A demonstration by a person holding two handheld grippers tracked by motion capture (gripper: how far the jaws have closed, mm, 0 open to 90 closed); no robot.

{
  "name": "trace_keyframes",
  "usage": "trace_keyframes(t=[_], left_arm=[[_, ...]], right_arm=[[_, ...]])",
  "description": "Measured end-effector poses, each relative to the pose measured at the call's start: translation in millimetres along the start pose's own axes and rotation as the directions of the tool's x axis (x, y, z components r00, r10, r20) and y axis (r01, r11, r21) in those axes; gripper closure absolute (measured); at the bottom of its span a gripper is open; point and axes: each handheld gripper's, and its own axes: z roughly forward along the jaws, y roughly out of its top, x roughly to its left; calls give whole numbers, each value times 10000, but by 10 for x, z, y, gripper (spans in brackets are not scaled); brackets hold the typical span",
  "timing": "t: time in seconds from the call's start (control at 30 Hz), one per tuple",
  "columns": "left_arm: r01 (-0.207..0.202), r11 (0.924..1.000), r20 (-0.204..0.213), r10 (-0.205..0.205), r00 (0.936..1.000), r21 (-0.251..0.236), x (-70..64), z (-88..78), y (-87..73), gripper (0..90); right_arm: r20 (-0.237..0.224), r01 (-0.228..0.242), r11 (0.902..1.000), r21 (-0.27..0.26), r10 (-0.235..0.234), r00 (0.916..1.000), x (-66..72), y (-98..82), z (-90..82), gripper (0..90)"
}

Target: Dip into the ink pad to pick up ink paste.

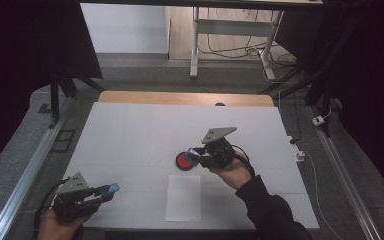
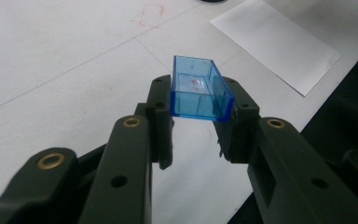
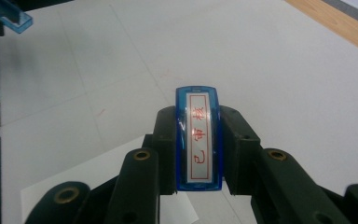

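White sheeting covers the surface (image 1: pixel 130 140), with a paper sheet (image 1: pixel 183 198) near its front edge and a red ink pad (image 1: pixel 183 161) beyond it. The right gripper (image 1: pixel 196 156) has its jaws clamped on a blue stamp (image 3: pixel 199 140), held just beside the pad. The left gripper (image 1: pixel 104 193), at the near left corner, pinches the stamp's clear blue cap (image 2: pixel 199 94). Inking well likely means lowering the stamp flat and square. Its printing face is hidden, so ink coverage cannot be judged.

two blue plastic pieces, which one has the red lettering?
The stamp body in the right tool, with a white label. The left tool's piece is a hollow clear cap.
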Motion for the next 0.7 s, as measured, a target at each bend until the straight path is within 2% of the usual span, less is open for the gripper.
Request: trace_keyframes(t=[0.23, 0.57, 0.7], left_arm=[[-92, 9998, -19, 93, 10000, 183, -6, 18, 9, 686], [-43, 9999, 70, 42, 10000, 132, 0, 13, 4, 686], [-30, 9999, 116, 29, 9999, 100, 3, 12, 2, 686]], right_arm=[[179, -321, 9992, 241, 317, 9993, -87, -1, 120, 706], [250, -198, 9969, 768, 180, 9995, -148, 22, 324, 706], [296, -282, 9948, 979, 254, 9992, -188, 15, 403, 706]])
